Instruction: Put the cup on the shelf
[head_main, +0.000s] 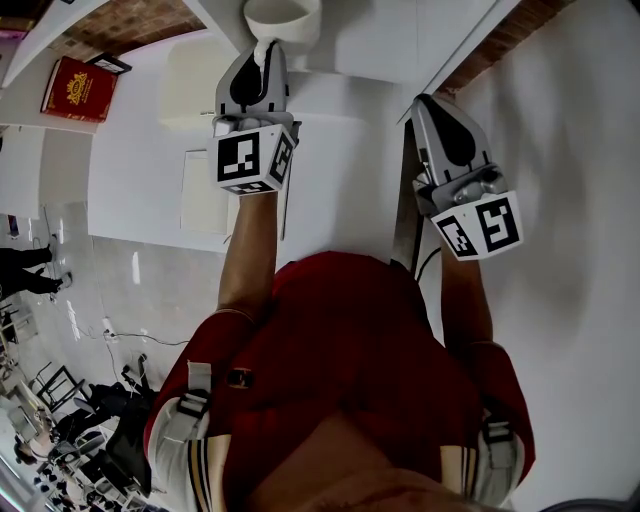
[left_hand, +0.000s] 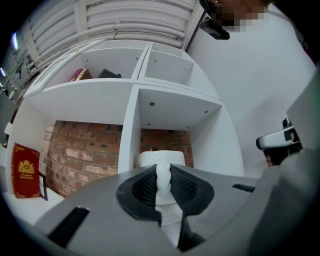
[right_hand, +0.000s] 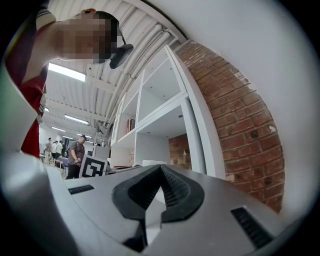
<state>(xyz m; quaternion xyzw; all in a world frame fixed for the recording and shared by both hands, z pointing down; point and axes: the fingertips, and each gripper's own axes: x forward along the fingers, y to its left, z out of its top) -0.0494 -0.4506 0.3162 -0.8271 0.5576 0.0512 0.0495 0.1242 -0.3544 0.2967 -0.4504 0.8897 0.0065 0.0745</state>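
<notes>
Clamping the cup by its handle, left tool is holding a likely light, stiff, slick, breakable piece at the shelf; right tool is idling, jaws together, empty.

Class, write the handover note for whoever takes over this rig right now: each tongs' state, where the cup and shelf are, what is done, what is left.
Left tongs: shut on the handle of the white cup.
Right tongs: shut, empty, off to the side.
Cup: held at the shelf, in front of the brick-backed compartment right of the divider; whether it rests on a board cannot be seen.
Done: cup grasped and at the shelf.
Left: set it inside, open the left tongs, withdraw.
</notes>
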